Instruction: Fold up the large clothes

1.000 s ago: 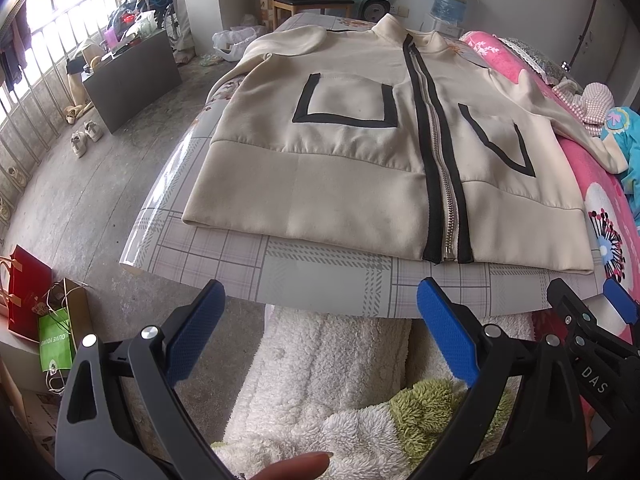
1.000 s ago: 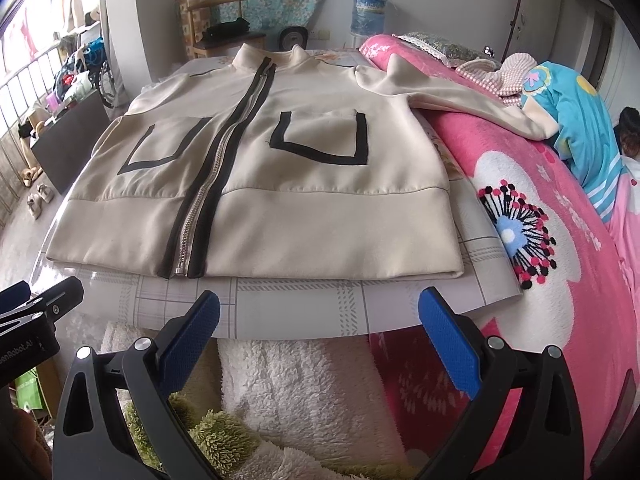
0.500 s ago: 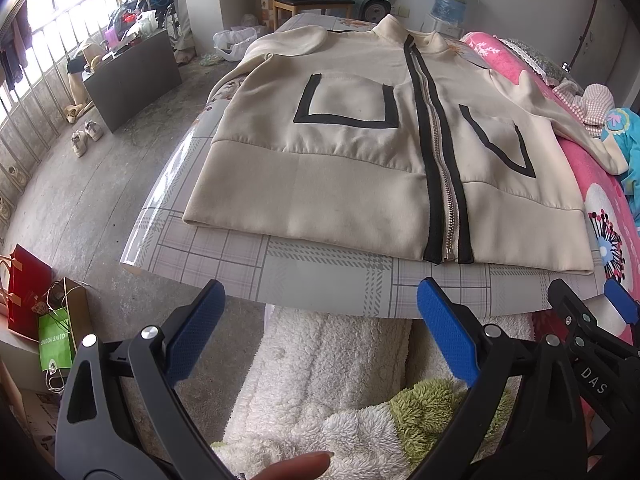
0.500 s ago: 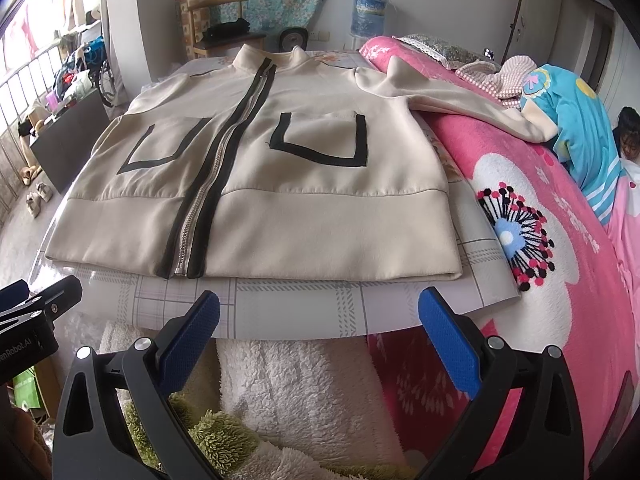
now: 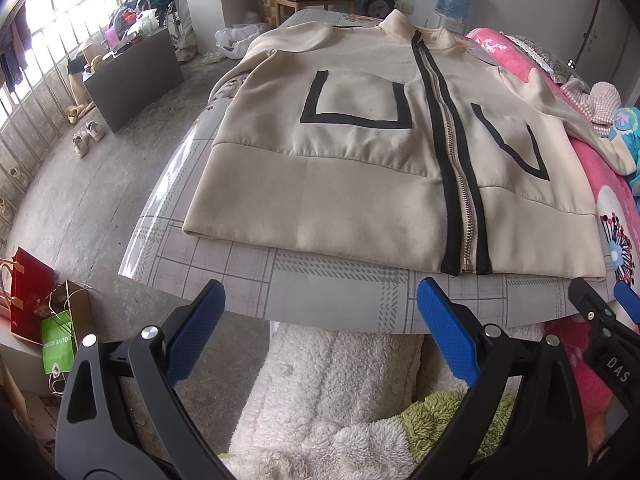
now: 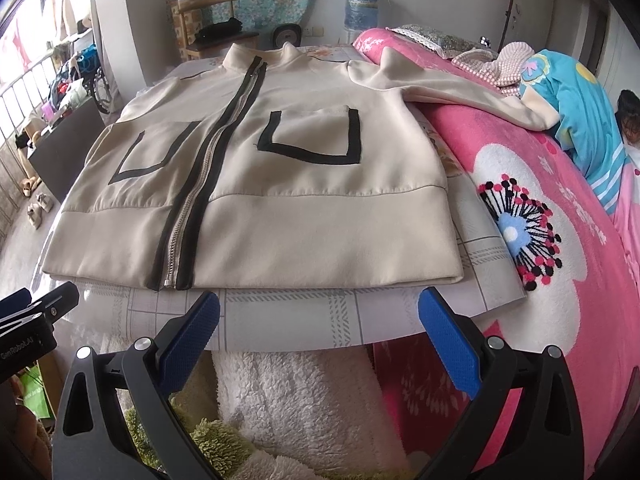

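Observation:
A cream jacket [image 5: 360, 184] with a black zipper band and black-edged pockets lies flat, front up, on a checked board [image 5: 320, 292]; it also shows in the right wrist view [image 6: 280, 216]. Its right sleeve [image 6: 460, 88] stretches onto the pink bed; the left sleeve [image 5: 292, 36] is folded near the collar. My left gripper [image 5: 320, 328] is open and empty, just short of the board's near edge, below the hem. My right gripper [image 6: 320, 328] is open and empty, likewise before the near edge. The right gripper's tip [image 5: 600, 320] shows at the left view's right edge.
A pink flowered blanket [image 6: 540, 240] covers the bed on the right, with a blue garment [image 6: 576, 100]. White and green fluffy fabric [image 5: 340, 400] lies under the board. Paper bags [image 5: 48, 320], a dark cabinet [image 5: 132, 76] and shoes stand on the floor at left.
Both grippers have edged very slightly forward toward the jacket's hem; both stay open. The jacket has not moved.

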Motion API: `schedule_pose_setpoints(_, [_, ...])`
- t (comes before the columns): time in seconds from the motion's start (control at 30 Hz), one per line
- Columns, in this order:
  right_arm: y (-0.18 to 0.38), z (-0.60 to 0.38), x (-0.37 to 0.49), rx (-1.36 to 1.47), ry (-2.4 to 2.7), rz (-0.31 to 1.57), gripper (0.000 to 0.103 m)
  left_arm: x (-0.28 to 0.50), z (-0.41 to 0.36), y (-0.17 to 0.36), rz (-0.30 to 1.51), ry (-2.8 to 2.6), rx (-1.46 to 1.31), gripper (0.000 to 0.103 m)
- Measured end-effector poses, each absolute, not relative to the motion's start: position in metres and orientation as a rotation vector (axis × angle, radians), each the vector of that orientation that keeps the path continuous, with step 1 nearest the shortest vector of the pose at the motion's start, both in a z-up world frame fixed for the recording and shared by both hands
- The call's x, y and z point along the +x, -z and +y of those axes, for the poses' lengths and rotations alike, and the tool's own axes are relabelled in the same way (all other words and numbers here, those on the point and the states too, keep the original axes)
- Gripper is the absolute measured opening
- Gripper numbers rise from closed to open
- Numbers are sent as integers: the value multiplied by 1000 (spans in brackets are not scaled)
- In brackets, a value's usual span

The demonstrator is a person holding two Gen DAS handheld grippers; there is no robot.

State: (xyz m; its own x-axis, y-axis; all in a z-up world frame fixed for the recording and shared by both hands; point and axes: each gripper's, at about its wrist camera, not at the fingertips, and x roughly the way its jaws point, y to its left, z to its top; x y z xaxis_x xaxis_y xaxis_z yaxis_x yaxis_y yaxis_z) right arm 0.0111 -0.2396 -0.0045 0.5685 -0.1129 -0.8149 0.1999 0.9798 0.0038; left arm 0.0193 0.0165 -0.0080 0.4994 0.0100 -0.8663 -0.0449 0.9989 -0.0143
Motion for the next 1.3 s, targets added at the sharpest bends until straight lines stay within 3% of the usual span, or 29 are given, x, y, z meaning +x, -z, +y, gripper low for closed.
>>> schedule_pose_setpoints(0.73, [37,-343,71,288,224,1001,97,101,88,32,964,49,-165,93])
schedule_pose_setpoints(0.9, [40,-347,81,281,219,989,84,115,109,42,959,2,-191,92])
schedule_pose_setpoints(1.0, [41,-349,86,272,222,991,73,122,116,47,966,-22,-187,71])
schedule_pose_setpoints(1.13, [41,-349,89,247,229,988,57,130,118,47,957,-30,-167,52])
schedule_pose_setpoints(1.3, [47,-347,98,200,241,974,40,137,112,45,952,-8,-146,34])
